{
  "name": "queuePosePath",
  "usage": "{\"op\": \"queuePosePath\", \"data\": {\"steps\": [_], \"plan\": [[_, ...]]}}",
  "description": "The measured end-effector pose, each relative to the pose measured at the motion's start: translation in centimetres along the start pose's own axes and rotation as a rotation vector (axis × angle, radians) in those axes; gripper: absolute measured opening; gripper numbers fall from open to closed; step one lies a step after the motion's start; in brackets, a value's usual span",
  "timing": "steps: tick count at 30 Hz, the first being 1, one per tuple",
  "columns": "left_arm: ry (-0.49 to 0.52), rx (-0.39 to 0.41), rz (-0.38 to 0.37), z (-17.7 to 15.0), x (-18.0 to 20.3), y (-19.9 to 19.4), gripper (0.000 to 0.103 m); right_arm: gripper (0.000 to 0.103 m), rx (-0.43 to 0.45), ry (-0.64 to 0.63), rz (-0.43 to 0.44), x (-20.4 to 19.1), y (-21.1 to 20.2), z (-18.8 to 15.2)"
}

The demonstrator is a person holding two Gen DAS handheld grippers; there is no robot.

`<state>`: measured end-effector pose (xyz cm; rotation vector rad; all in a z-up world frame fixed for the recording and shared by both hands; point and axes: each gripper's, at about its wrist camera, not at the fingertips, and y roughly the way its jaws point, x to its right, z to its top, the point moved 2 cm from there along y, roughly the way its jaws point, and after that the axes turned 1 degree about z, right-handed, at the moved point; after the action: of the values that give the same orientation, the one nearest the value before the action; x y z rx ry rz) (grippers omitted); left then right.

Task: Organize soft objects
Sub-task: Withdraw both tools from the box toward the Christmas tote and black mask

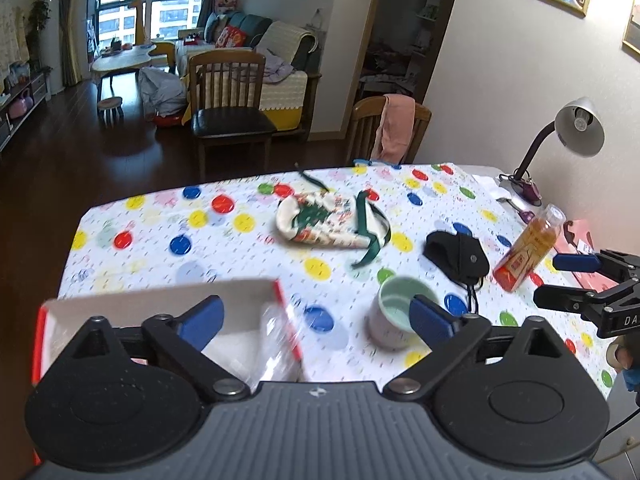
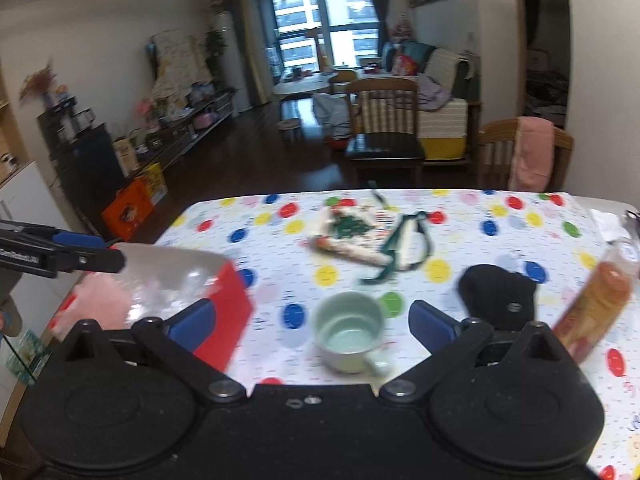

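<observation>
On your far left sits the red box (image 1: 160, 320), white inside, with crinkled clear plastic (image 1: 280, 344) at its right wall. Your left gripper (image 1: 316, 320) hangs over the box's near right corner and the tablecloth (image 1: 140, 232), its blue pads spread wide and holding nothing. Just right of it stands the pale green mug (image 1: 396, 316), upright on the cloth. Farther back, near the table's middle, lies the cream pouch with green ribbon (image 1: 332, 220), flat and apart from everything else. To the right of the mug rests the black soft pouch (image 1: 456, 254), its cord trailing toward you, and just beside that a tilted orange bottle (image 1: 528, 248). Your right gripper (image 2: 312, 320) hovers above the mug, jaws released and empty, with the black pouch just off its right pad. A desk lamp (image 1: 576, 128) stands at the far right edge.
</observation>
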<state>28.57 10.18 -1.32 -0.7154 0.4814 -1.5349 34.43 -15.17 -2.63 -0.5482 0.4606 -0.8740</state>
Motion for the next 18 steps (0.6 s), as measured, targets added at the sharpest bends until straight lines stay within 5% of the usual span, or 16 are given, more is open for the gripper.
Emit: {"op": "queuePosePath", "data": {"steps": [13, 18], "plan": [[0.044, -0.050, -0.009, 6.9, 5.1, 10.0, 0.100, 0.103, -0.024, 0.017, -0.124, 11.0, 4.2, 0.3], [0.142, -0.083, -0.046, 9.2, 6.1, 14.6, 0.100, 0.103, -0.058, 0.004, -0.121, 13.3, 7.0, 0.2]]}}
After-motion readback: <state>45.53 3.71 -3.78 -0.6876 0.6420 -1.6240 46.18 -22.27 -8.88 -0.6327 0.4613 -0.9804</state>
